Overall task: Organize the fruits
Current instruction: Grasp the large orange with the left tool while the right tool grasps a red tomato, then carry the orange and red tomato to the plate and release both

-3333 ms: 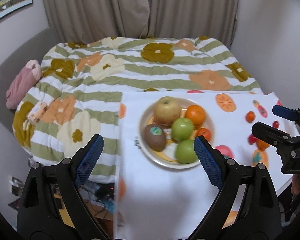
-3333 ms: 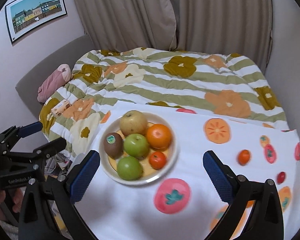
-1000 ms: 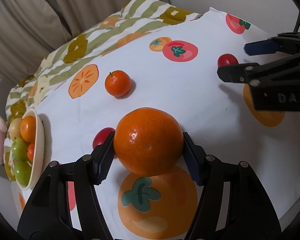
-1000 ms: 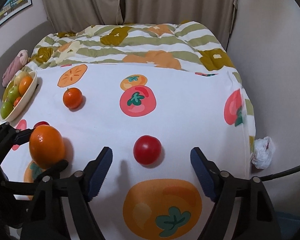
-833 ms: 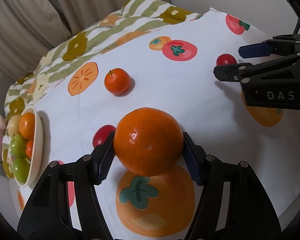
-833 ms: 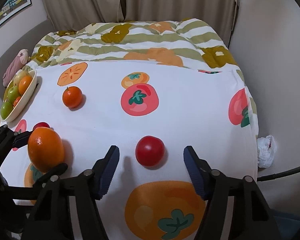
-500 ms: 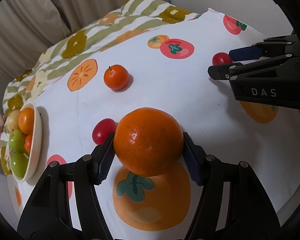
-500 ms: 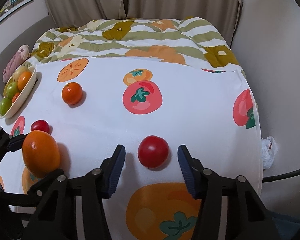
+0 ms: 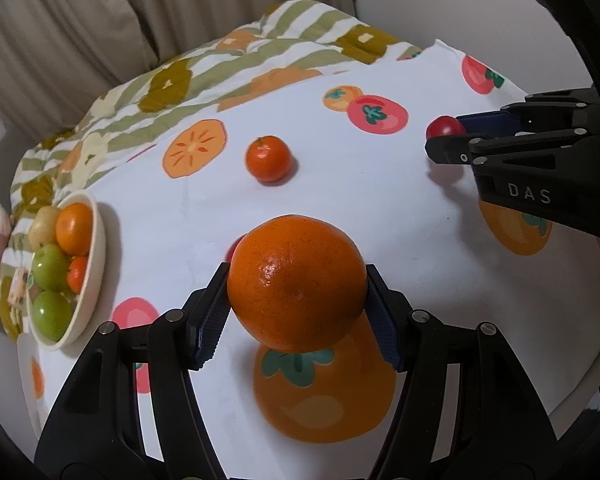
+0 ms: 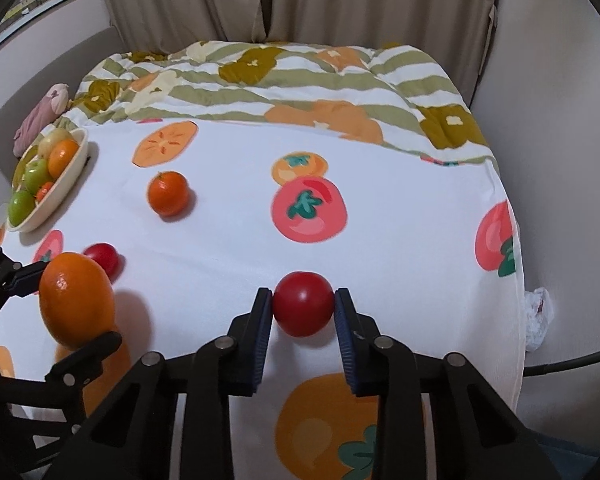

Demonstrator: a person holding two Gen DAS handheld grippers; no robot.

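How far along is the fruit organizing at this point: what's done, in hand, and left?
Done: the bowl already holds apples and oranges. In hand: the left gripper is clamped on a large orange, and the right gripper has closed on a red tomato that seems to rest on the tablecloth. Left: a small orange and a small tomato lie loose on the cloth.
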